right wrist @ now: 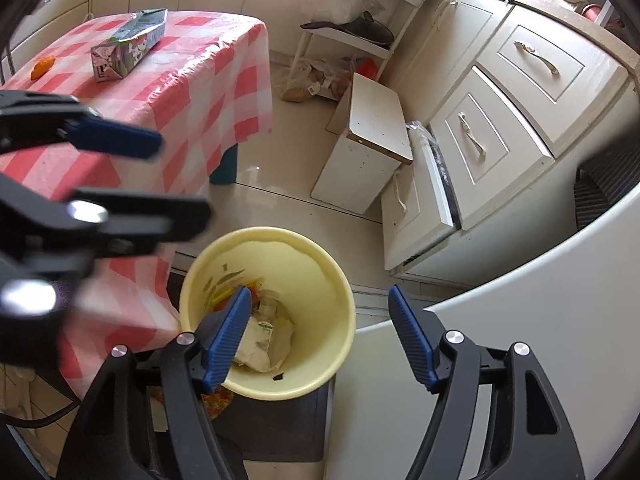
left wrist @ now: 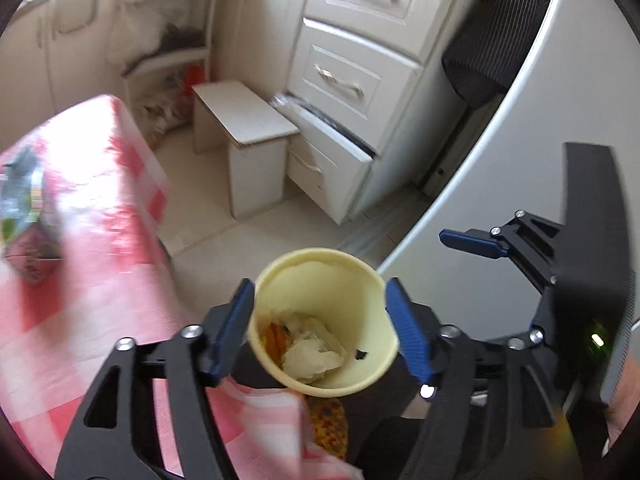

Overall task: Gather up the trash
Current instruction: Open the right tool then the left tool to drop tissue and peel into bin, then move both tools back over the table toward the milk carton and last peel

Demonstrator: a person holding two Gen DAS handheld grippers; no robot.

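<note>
The pale yellow bin (right wrist: pixel 280 320) stood on the floor beside the corner of the table, its mouth open upward, with crumpled white paper (right wrist: pixel 260 344) and some orange and green scraps lying at its bottom. Above its mouth hung the right gripper (right wrist: pixel 320 336), blue-padded fingers (right wrist: pixel 228 336) spread wide with nothing between them, one finger over the bin's opening and the other off to the side of the rim. The left gripper (left wrist: pixel 320 328) hovered over the same bin, its fingers (left wrist: pixel 408 332) likewise apart and straddling the rim without pressing on it; nothing was held. In the right wrist view the left gripper appeared blurred at the left edge. The table (right wrist: pixel 200 92) carried a red-and-white checked cloth, on which a milk carton (right wrist: pixel 128 44) lay on its side and a small orange scrap (right wrist: pixel 42 68) sat near the far edge. Beyond stood a low white stool (right wrist: pixel 372 140), and to the right a cream cabinet of drawers (right wrist: pixel 500 128), its lowest drawer pulled partly out.
</note>
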